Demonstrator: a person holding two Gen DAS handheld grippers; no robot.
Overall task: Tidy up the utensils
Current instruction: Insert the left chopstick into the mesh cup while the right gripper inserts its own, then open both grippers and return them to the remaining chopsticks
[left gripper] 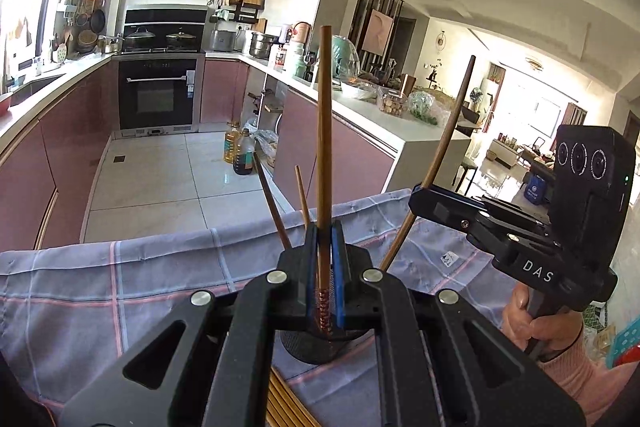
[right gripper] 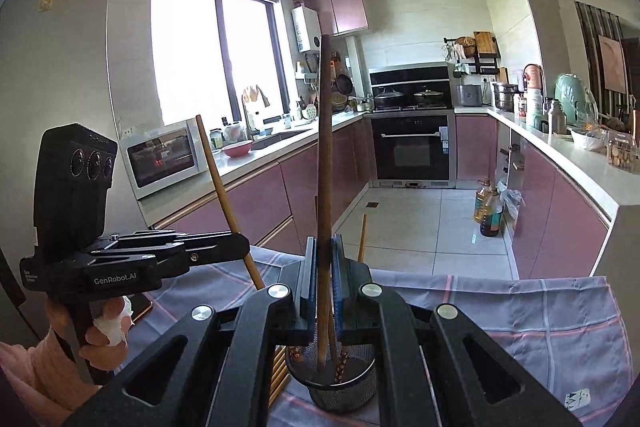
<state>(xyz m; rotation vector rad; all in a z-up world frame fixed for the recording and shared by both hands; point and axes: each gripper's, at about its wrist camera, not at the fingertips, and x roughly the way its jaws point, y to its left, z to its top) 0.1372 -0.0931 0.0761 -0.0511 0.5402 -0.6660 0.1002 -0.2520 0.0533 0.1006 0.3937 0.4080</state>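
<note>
Left gripper (left gripper: 324, 267) clamped light, stiff, slick chopstick (left gripper: 323, 131) near lower end, upright above mesh holder (right gripper: 344, 383) on checked cloth (left gripper: 120, 275). Right gripper (right gripper: 324, 283) clamped, I judged, darker chopstick (right gripper: 325, 147) likewise. Low grip suited me; sticks could pivot.

Your chopsticks (left gripper: 324, 131) look like smooth brown wood, standing in a black wire-mesh metal holder (right gripper: 343, 383). Under them lies a soft, matt checked cloth (left gripper: 140, 279).

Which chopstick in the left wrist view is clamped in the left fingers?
The tall upright chopstick, its spiral-patterned tip between the left gripper's blue fingers over the mesh holder. The leaning ones stand free.
</note>
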